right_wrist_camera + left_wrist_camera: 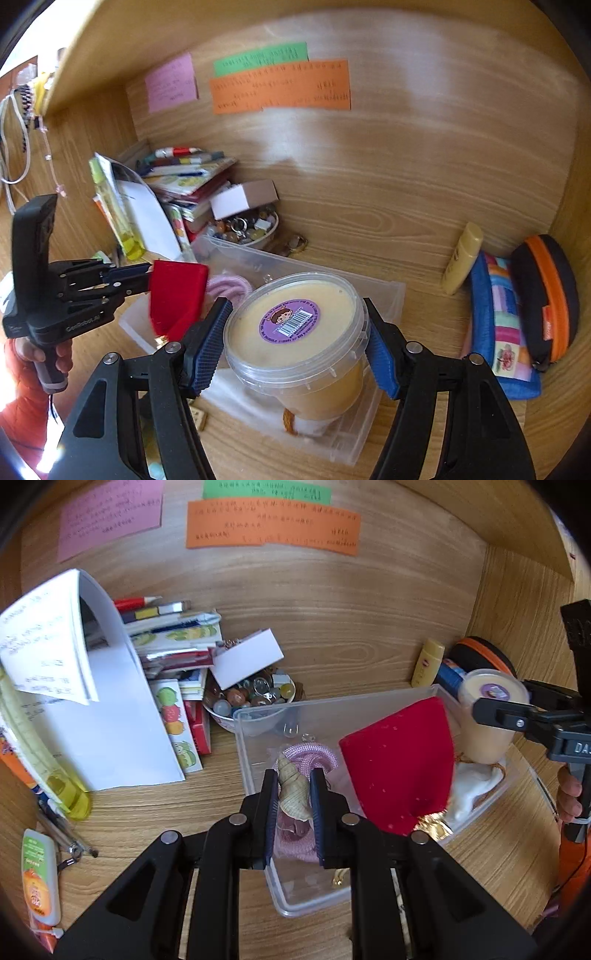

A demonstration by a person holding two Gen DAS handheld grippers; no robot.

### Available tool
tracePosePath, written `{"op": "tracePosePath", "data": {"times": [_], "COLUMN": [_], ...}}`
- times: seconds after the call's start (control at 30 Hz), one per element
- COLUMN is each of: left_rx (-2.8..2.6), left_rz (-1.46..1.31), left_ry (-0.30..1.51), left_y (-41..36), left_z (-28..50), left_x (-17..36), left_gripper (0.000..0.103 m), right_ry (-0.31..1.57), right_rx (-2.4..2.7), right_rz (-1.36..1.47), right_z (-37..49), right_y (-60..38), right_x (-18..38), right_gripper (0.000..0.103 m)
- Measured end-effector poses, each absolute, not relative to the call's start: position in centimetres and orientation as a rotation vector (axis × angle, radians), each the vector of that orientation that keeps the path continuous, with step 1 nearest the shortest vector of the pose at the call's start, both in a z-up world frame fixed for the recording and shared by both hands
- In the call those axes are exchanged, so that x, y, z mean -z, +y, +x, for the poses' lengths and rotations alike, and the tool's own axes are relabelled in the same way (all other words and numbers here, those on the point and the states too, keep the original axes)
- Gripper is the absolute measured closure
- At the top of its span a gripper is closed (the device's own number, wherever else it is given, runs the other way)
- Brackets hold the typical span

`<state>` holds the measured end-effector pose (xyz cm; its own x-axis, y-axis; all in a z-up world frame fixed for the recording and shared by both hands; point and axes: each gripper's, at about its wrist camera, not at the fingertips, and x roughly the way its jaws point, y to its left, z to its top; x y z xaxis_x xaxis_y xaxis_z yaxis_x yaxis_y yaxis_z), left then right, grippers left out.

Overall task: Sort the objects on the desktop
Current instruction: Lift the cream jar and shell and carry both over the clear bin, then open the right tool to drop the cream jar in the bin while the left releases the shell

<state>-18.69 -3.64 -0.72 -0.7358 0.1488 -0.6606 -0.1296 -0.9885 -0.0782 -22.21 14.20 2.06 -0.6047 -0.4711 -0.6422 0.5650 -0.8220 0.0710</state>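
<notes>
My left gripper [293, 779] is shut on a tan spiral seashell [293, 790] and holds it over the clear plastic bin [255, 760]. In the bin lie a pink knitted pouch [314, 757], a red cloth bag [399, 764] and a white shell [472, 790]. My right gripper [295, 314] is shut on a round clear tub of yellow cream with a purple label [291, 325], held above the bin's right end [384, 288]. The left gripper shows in the right wrist view [147, 275], and the right gripper in the left wrist view [480, 709].
A bowl of beads and trinkets [251, 696] stands behind the bin, a white card [247, 657] on it. Books, papers [110, 709] and a yellow bottle [66, 790] are at the left. A yellow tube [461, 258], a patchwork pouch [502, 332] and an orange-zip case [546, 295] stand at the right wall.
</notes>
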Motion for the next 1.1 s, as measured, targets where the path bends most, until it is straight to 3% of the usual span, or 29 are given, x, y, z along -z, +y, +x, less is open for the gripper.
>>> {"op": "tracePosePath", "data": {"times": [0.23,0.83,1.1], "left_rx": [-2.793,-2.787,-2.796], "left_rz": [-1.076,-1.120,-1.131], "left_ry": [-0.027,0.061,0.057], "left_y": [-3.9,-2.9,-3.3], "left_z": [-19.8,-21.2,-21.0], "left_x": [0.9,1.6,1.3], "left_gripper": [0.087,0.088,0.072], "right_ry": [0.183,0.415,0.559], "right_rx": [2.343,2.372,2.391], "right_rz": [0.980,1.003,0.972], "right_z": [-24.7,-25.2,-24.5], "right_y": [13.1,9.8,8.4], "right_x": [0.2,2.7,3.4], "right_gripper": [0.038,0.038,0.038]}}
